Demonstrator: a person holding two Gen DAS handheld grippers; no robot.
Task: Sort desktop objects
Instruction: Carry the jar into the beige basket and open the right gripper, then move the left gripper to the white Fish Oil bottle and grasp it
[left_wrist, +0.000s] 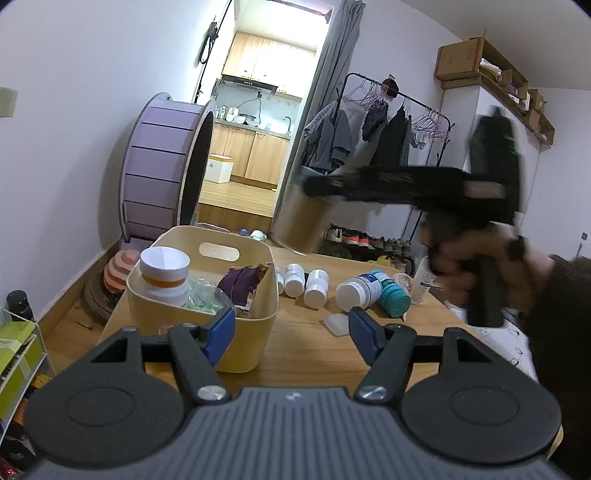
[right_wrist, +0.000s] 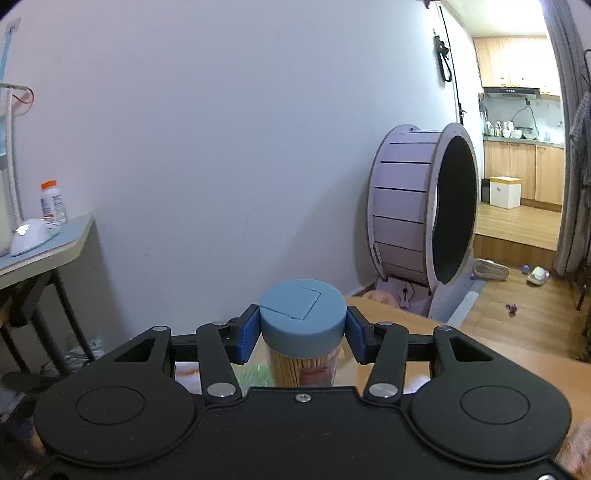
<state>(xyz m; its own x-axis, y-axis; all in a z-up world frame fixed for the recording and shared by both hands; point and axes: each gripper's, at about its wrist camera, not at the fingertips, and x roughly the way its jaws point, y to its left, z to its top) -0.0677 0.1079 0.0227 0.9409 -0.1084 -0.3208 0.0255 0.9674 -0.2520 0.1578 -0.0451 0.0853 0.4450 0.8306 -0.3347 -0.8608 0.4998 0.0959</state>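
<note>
Wood-grain desk (left_wrist: 306, 343) fills the lower middle of my left wrist view, and a plain white wall takes up most of my right wrist view. At the bottom centre of that right view, my right claw (right_wrist: 302, 334) is pinching a toothpick jar (right_wrist: 303, 354) by its blue lid (right_wrist: 301, 314), one blue pad against each side; the clear body below shows pale sticks packed inside.

My left claw (left_wrist: 291, 332) is spread wide with nothing between its pads, low in the frame. Its left pad overlaps the near rim of a cream basket (left_wrist: 258, 295) at centre left, which holds a white jar with an orange band (left_wrist: 164, 275), a torn purple packet (left_wrist: 245, 282) and some clear wrappers. Right of the basket, white bottles (left_wrist: 304, 282) lie on their sides on the desk, with a teal-capped bottle (left_wrist: 393, 297) just beyond. My right claw appears blurred in the right half of this view, raised above the desk.

A purple wheel (right_wrist: 421, 206) stands against the wall.
</note>
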